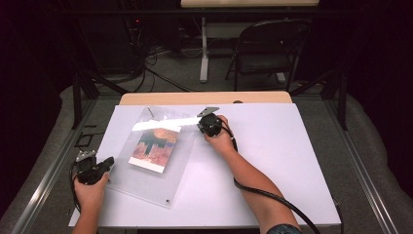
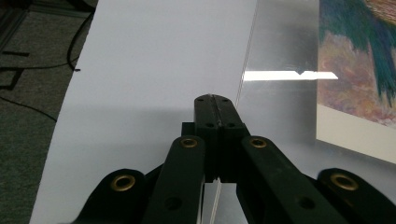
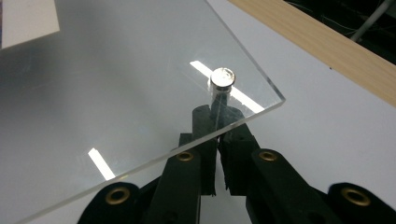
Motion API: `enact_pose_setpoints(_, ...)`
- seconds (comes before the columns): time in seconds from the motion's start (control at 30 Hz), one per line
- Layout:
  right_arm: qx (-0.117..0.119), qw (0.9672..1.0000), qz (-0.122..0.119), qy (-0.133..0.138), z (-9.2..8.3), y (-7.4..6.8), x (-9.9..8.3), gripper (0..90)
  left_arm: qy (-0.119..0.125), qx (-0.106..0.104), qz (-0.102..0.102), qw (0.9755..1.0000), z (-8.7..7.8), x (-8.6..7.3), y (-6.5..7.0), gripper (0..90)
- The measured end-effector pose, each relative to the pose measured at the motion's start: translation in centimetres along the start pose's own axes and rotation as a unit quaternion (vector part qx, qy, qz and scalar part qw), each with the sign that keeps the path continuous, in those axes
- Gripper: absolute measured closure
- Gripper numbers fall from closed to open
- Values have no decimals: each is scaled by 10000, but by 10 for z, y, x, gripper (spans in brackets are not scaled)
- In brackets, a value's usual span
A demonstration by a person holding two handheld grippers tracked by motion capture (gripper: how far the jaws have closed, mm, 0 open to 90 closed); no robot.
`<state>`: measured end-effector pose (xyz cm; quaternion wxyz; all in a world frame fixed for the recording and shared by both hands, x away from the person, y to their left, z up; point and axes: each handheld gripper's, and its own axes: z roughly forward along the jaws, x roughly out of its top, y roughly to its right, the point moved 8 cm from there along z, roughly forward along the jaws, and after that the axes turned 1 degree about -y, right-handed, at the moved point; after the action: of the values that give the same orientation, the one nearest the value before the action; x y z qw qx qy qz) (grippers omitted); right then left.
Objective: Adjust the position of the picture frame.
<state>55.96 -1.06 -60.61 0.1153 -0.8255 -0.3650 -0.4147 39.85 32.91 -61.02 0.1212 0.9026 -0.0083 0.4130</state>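
A clear acrylic frame [image 1: 141,183] lies flat on the white table [image 1: 277,161] with a colourful picture [image 1: 155,146] inside it. My right gripper [image 1: 210,124] is at its far right corner. In the right gripper view the jaws [image 3: 215,112] reach under the clear corner [image 3: 140,93] and are shut on the stem of a silver metal pin [image 3: 222,77], whose cap sits on top of the sheet. My left gripper [image 1: 108,162] rests at the frame's left edge. Its jaws [image 2: 212,98] are shut, lined up over the acrylic's edge [image 2: 271,116] with nothing seen between them.
Small pins mark the frame's near corner [image 1: 168,200] and far left corner [image 1: 150,111]. A wooden strip [image 1: 204,98] runs behind the white surface. A folding chair [image 1: 268,48] and cables on the floor lie beyond the table. A cable [image 1: 272,195] trails along the right forearm.
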Motion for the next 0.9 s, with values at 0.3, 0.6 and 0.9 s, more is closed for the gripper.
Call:
enact_pose_setpoints(0.3,-69,9999,-7,-147,-39,0,-29,857,-86,-136,268,9995,5,0,17,893)
enact_pose_setpoints(0.6,-172,9994,-40,-300,-92,-7,-67,858,-88,-383,484,9981,4,3,35,880)
enact_pose_setpoints(0.9,-119,9995,-118,-283,-131,-32,-99,854,-12,-1069,570,9926,-15,3,86,860)
